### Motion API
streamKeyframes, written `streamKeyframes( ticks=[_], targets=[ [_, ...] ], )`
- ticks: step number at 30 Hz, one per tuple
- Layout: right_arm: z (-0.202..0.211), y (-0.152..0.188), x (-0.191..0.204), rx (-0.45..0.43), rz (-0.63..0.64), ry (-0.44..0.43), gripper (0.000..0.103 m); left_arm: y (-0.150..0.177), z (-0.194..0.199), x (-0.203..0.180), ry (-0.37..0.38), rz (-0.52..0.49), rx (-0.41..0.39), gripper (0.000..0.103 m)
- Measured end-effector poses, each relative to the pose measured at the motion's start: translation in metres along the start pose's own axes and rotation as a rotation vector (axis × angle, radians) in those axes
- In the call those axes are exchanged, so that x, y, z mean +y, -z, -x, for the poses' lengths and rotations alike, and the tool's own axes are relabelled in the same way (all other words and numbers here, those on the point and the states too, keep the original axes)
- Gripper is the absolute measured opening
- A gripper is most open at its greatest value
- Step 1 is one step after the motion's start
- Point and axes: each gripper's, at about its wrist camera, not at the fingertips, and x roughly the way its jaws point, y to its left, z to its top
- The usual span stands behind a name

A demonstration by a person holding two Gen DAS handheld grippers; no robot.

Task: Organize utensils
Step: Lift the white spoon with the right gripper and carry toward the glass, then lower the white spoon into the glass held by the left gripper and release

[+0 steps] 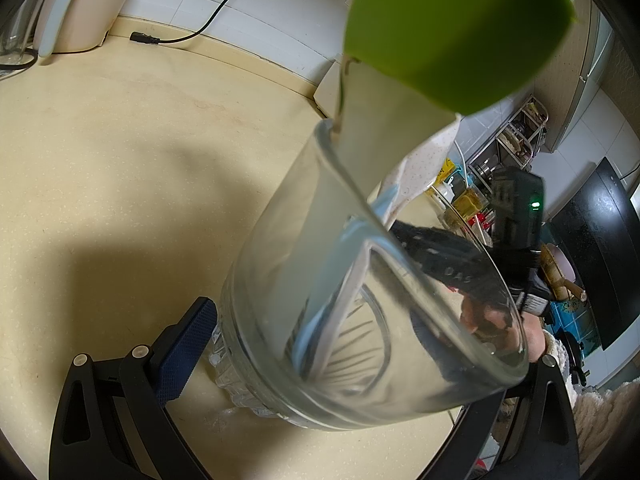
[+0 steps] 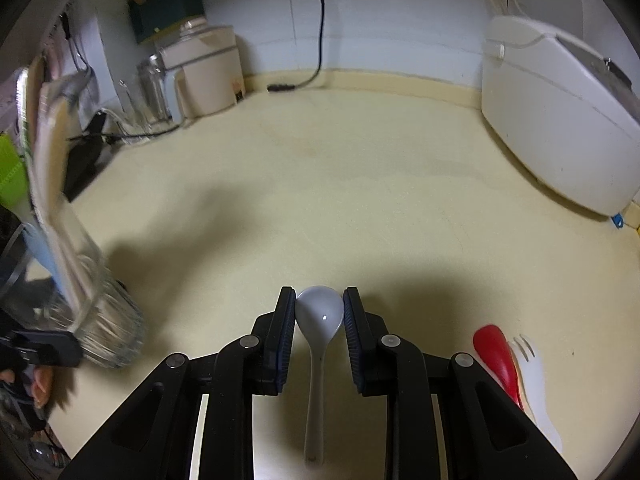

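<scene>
My left gripper (image 1: 372,340) is shut on a clear glass jar (image 1: 360,280) standing on the cream counter (image 1: 120,160); its blue left pad (image 1: 184,344) presses the jar's wall and the other finger is hidden behind the glass. A green spatula (image 1: 452,28) and pale utensil handles lean in the jar. In the right wrist view the same jar (image 2: 108,320) stands at the far left. My right gripper (image 2: 319,300) is shut on the bowl of a white spoon (image 2: 320,316), whose handle runs back beneath the gripper.
A red spoon (image 2: 496,360) and a white spork (image 2: 532,384) lie side by side on the counter at the lower right. A white rice cooker (image 2: 560,120) stands at the back right, a beige appliance (image 2: 204,72) and a loose power plug (image 2: 280,87) along the back wall.
</scene>
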Motion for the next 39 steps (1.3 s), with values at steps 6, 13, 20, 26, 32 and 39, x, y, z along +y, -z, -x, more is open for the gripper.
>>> streamKeyframes(
  ticks=[6, 13, 20, 26, 32, 39],
  targets=[
    [0.035, -0.011, 0.01, -0.122, -0.016, -0.035, 0.024, 0.0, 0.0, 0.0, 0.0, 0.0, 0.0, 0.1],
    [0.09, -0.036, 0.028, -0.286, -0.01, -0.073, 0.024, 0.0, 0.0, 0.0, 0.0, 0.0, 0.0, 0.1],
    [0.138, -0.064, 0.056, -0.41, 0.023, -0.213, 0.024, 0.0, 0.0, 0.0, 0.0, 0.0, 0.0, 0.1],
    [0.149, -0.073, 0.083, -0.454, 0.046, -0.347, 0.024, 0.0, 0.0, 0.0, 0.0, 0.0, 0.0, 0.1],
    [0.126, -0.062, 0.104, -0.402, 0.075, -0.351, 0.024, 0.0, 0.0, 0.0, 0.0, 0.0, 0.0, 0.1],
    [0.099, -0.041, 0.115, -0.306, 0.085, -0.364, 0.024, 0.0, 0.0, 0.0, 0.0, 0.0, 0.0, 0.1]
  ],
)
